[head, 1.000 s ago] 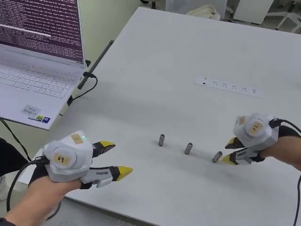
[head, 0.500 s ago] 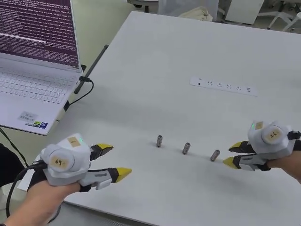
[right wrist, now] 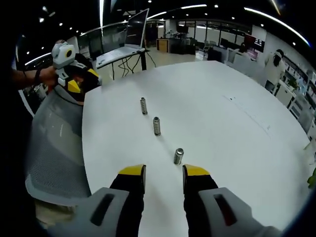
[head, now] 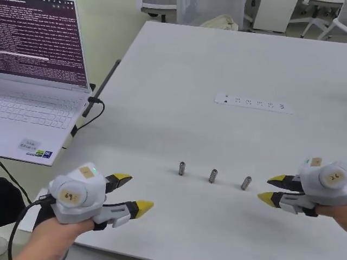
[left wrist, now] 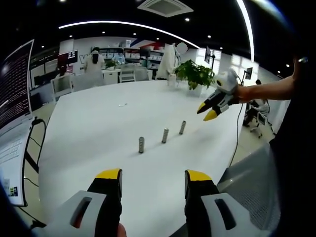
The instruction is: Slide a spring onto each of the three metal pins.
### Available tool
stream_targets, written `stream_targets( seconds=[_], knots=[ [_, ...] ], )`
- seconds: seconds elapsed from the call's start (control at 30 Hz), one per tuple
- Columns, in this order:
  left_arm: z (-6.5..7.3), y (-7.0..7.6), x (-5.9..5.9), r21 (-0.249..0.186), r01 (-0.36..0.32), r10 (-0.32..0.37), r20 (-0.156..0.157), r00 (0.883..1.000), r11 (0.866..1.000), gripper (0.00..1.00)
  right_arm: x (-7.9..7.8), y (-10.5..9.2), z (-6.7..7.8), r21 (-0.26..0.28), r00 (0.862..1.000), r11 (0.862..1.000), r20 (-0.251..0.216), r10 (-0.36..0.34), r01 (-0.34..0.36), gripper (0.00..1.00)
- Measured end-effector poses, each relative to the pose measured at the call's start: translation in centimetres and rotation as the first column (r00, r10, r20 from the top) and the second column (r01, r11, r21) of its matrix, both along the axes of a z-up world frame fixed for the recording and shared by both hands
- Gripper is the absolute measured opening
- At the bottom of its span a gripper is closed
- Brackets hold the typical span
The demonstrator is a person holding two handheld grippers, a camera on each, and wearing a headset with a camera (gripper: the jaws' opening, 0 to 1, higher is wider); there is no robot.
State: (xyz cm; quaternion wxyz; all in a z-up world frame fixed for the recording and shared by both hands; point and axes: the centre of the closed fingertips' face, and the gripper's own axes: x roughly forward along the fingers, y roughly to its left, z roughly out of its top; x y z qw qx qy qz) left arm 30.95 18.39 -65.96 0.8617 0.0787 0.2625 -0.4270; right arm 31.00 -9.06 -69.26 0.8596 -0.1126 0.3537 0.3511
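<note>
Pins [head: 213, 175]: three stand upright in a row on the tabletop [head: 190, 97], a spring [right wrist: 157, 126] around each
Left gripper [head: 133, 191]: my fingers wide, empty, well apart from the row
Right gripper [head: 270, 187]: fingers parted, empty, near the row's right end

Head view: high over the near edge of the table [head: 206, 65], tilted down toward its far edge. Left gripper view: low, facing right across it. Right gripper view: low, facing left. Shared: three pins [head: 213, 175].

Open laptop [head: 38, 81], white power strip [head: 254, 103], white table [head: 179, 70], potted plant [left wrist: 195, 74]
</note>
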Motion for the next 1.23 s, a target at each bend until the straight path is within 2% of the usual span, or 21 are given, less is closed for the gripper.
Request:
stream_targets(
  seconds=[0.37,0.73,1.03,1.23],
  knots=[
    [-0.1,-0.9,-0.2,-0.004,0.019,-0.019,-0.005,1.000,1.000,0.46,-2.3,0.2,0.0,0.092,0.997,0.993,-0.003,-0.078,0.078,0.36],
    [-0.2,-1.4,-0.4,-0.004,0.036,-0.037,-0.007,0.999,0.999,0.46,-4.6,0.3,0.3,0.134,0.992,0.983,0.002,-0.126,0.125,0.45],
    [-0.1,-1.5,-0.6,-0.008,0.037,-0.037,-0.004,0.999,0.999,0.47,-5.6,0.3,0.4,0.157,0.989,0.977,0.003,-0.149,0.146,0.53],
    [-0.1,-1.4,-1.2,-0.015,0.033,-0.033,-0.007,0.999,0.999,0.48,-6.1,0.4,0.4,0.167,0.987,0.973,0.000,-0.161,0.159,0.57]
  ],
)
